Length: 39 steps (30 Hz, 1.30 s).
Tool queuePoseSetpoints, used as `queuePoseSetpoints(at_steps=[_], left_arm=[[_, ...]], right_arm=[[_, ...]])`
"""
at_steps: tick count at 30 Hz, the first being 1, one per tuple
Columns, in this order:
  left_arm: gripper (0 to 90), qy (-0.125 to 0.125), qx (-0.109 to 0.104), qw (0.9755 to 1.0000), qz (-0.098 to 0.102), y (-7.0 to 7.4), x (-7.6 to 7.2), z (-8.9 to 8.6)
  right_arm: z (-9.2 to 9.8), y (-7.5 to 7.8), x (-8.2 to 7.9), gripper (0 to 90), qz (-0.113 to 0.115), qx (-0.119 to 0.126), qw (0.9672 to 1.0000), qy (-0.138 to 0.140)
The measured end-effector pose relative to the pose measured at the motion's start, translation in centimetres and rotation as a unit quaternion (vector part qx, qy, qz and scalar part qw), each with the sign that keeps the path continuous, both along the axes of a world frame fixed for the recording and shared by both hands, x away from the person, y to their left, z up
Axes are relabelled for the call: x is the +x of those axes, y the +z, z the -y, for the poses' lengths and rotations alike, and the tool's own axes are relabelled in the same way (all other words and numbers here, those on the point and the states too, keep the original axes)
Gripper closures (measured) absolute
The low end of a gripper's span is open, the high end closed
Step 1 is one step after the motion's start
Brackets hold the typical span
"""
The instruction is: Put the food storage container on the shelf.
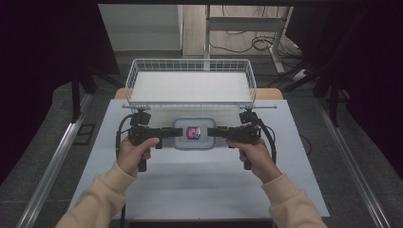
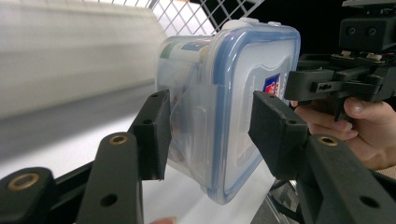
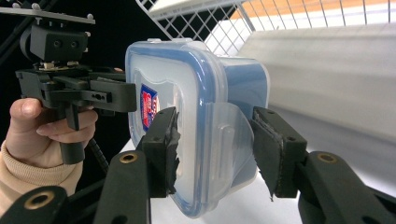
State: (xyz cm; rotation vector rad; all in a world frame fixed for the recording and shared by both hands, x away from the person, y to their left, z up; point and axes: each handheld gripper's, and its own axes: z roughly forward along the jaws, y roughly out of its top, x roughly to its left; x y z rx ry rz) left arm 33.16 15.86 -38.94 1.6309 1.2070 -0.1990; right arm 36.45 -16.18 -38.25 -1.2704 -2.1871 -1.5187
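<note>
Container held from both ends

The left gripper and right gripper each pinched the lidded plastic container between their fingers, before the wire basket.

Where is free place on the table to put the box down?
Free: the white table between the forearms, and the wire basket floor behind. Crowded: the middle, where the left gripper and right gripper clamp the box.

A lab: white table ringed by black curtains, floor rails, cables behind.
</note>
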Motion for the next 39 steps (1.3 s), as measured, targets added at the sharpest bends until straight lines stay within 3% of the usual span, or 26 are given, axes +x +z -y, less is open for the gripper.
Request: queuePoseSetpoints(at_steps=[22,28,39], left_arm=[[49.1,0.011,-0.012,0.9991,0.039,5.6,2.6,-1.1],[49.1,0.009,-0.010,0.9990,0.043,7.2,4.7,-1.3],[49.1,0.001,-0.025,0.9991,0.033,8.4,9.0,-1.1]], right_arm=[[-1.1,6.7,3.2,52.6,0.037,-0.003,0.9993,0.007],[-1.3,8.1,5.0,52.8,0.043,0.001,0.9991,0.008],[-0.9,9.8,8.6,53.5,0.040,0.002,0.9992,-0.002]])
